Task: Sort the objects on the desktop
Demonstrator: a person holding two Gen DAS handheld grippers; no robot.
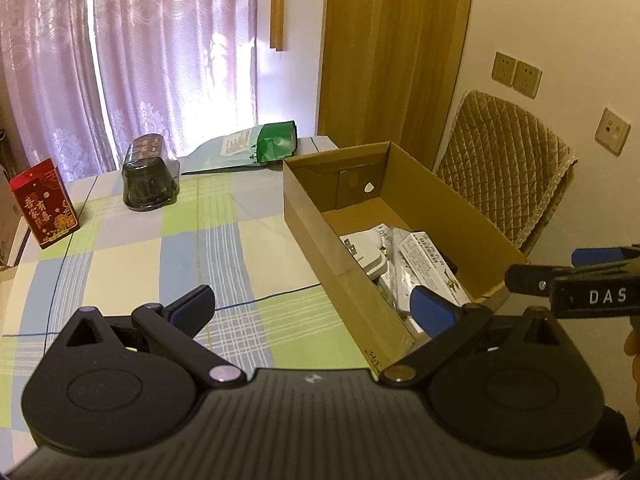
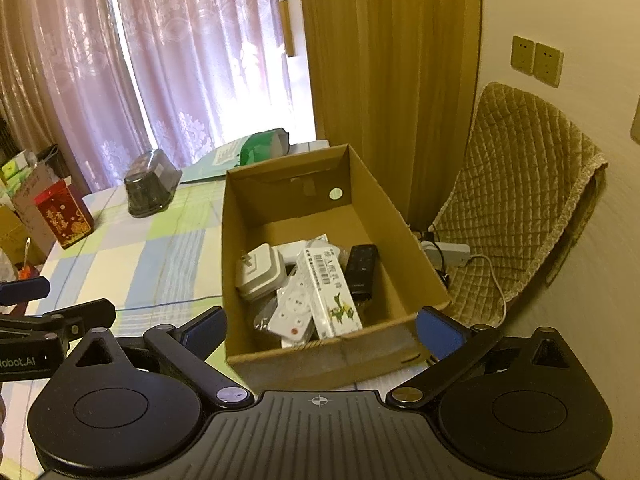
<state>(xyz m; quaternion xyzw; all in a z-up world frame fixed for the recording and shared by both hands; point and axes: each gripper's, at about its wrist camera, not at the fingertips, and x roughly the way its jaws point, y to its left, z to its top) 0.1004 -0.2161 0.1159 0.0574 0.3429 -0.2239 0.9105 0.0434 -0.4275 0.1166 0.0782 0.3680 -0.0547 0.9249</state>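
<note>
Both grippers, left gripper point(image 1: 312, 304) and right gripper point(image 2: 320, 328), hover with fingers spread wide and empty near the cardboard box point(image 2: 240, 248) holding sorted items; next, approach the far-left red tin point(image 1: 44, 204) squarely.

left gripper point(image 1: 314, 308): both blue-padded fingers spread wide apart, nothing between them, held level and pointing forward; black body and twin round pivot housings fill the near edge of its own view. seen from the right wrist view as a dark shape at the near left point(image 2: 48, 316), fingers parted. right gripper point(image 2: 320, 330): fingers likewise spread wide, nothing gripped, aimed forward and slightly down. in the left wrist view it enters from the right edge point(image 1: 560, 270), lettered "das" on its side. a bit of the person's hand point(image 1: 632, 354) shows at the far right edge, just behind that gripper.
</note>
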